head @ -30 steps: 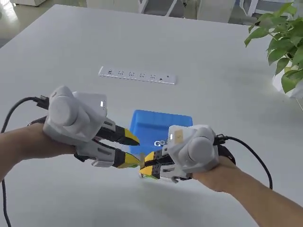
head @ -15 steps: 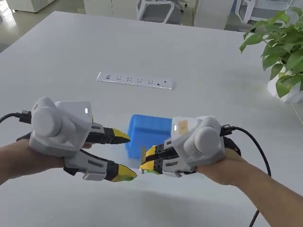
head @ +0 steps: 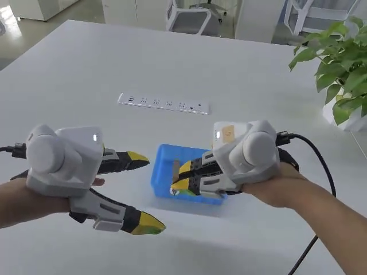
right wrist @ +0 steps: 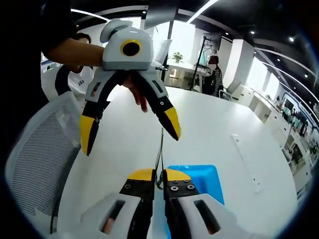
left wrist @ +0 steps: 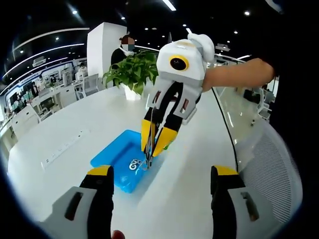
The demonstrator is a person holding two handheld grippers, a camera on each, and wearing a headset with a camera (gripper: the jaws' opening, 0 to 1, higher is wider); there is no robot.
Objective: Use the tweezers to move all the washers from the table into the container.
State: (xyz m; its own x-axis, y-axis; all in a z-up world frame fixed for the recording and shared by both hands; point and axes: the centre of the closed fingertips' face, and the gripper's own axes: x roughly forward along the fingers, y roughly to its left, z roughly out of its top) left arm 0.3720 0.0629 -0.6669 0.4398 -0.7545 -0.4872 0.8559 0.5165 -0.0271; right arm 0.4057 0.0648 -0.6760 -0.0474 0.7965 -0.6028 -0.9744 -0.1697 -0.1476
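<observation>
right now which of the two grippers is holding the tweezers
The right gripper: its jaws are shut on the tweezers, over the blue container. The left gripper has its jaws spread wide with nothing between them.

1. A white desk (head: 69, 63) spreads across the head view.
2. A white power strip (head: 163, 103) lies flat on it, toward the far side.
3. A leafy green plant (head: 338, 63) stands at the desk's right edge.
4. Office chairs (head: 192, 14) stand beyond the far edge.
5. A grey mesh chair back (right wrist: 35, 154) shows in the right gripper view, beside the desk.
</observation>
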